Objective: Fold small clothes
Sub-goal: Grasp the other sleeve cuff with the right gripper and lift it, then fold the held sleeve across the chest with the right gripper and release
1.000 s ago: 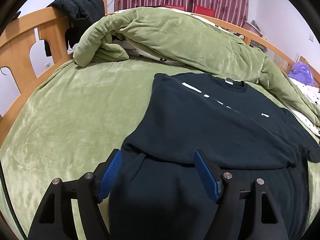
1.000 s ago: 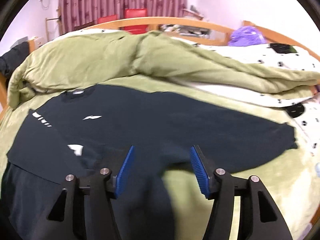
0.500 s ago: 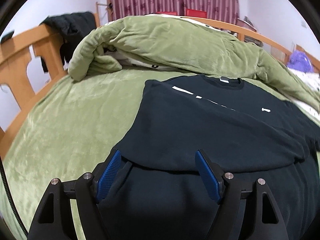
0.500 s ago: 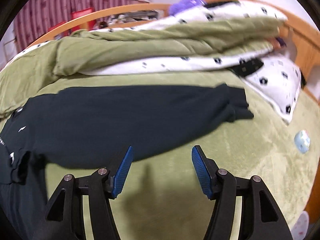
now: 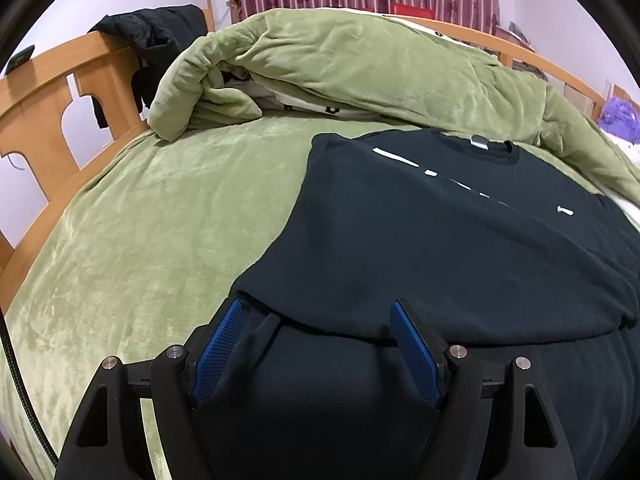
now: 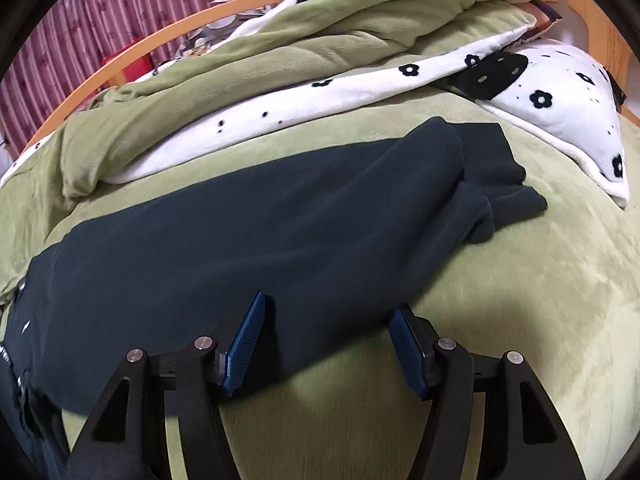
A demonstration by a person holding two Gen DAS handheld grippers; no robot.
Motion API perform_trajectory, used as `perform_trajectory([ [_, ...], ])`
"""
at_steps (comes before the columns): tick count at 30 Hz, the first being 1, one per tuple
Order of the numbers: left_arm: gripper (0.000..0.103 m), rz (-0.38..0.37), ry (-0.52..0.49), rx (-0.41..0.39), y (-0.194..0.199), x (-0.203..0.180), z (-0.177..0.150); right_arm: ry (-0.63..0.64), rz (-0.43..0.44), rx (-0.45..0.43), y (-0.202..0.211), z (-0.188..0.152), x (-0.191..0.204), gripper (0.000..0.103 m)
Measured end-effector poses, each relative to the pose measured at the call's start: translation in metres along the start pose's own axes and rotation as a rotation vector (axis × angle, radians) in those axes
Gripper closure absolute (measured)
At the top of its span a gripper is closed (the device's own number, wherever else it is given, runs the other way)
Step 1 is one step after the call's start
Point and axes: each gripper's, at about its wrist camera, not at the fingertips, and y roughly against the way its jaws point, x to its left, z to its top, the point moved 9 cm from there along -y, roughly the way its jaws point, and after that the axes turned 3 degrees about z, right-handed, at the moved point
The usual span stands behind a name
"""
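Sweatshirt [image 5: 460, 248] flat on bed [image 5: 168, 232], one sleeve already folded across chest, other sleeve [image 6: 280, 216] outstretched, unfolded; left claw [image 5: 316, 344] released over hem, right claw [image 6: 326, 332] closing around sleeve edge, not yet clenched.

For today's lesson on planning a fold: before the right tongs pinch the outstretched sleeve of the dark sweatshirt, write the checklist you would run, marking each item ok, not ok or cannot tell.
1. Right tongs over the sleeve: ok; its lower edge lies between the blue pads.
2. Right tongs gripping yet: not ok; the jaws have just been closing, but a gap remains at each pad.
3. Sleeve flat on the green blanket: ok, though the cuff is bunched.
4. Left tongs set at the sweatshirt fold: ok; open, astride the folded edge.
5. Left tongs pressing the cloth: cannot tell.
6. Body of the sweatshirt smooth: ok.
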Motion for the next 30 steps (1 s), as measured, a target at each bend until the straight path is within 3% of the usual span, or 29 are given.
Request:
perform_trajectory([
  [1, 0.028, 0.000, -0.003, 0.001, 0.000, -0.001, 0.000, 0.006, -0.027, -0.011, -0.002, 0.004, 0.000, 0.061],
  [2, 0.028, -0.001, -0.004, 0.001, 0.001, -0.001, 0.000, 0.016, -0.034, -0.013, -0.002, 0.006, 0.001, 0.086],
  [3, 0.028, -0.002, -0.003, 0.001, 0.002, -0.001, 0.001, 0.032, -0.031, -0.012, -0.002, 0.007, 0.005, 0.094],
  [8, 0.028, -0.034, 0.022, 0.000, 0.014, 0.002, 0.004, 0.135, -0.093, -0.140, 0.041, 0.017, 0.034, 0.096],
  [12, 0.028, -0.055, 0.026, -0.033, 0.029, 0.005, 0.009, 0.162, -0.054, -0.254, 0.098, 0.036, 0.072, 0.096],
  [18, 0.028, -0.104, 0.080, -0.062, 0.046, 0.016, 0.014, 0.276, 0.059, -0.366, 0.186, 0.046, 0.179, 0.096],
  [24, 0.028, -0.090, 0.090, -0.097, 0.056, 0.033, 0.019, 0.427, 0.224, -0.369, 0.237, -0.002, 0.330, 0.097],
  [27, 0.028, -0.084, 0.094, -0.107, 0.057, 0.041, 0.019, 0.501, 0.299, -0.338, 0.239, -0.050, 0.405, 0.097],
  [30, 0.028, -0.100, 0.100, -0.101, 0.057, 0.048, 0.015, 0.543, 0.340, -0.298, 0.228, -0.093, 0.456, 0.097],
])
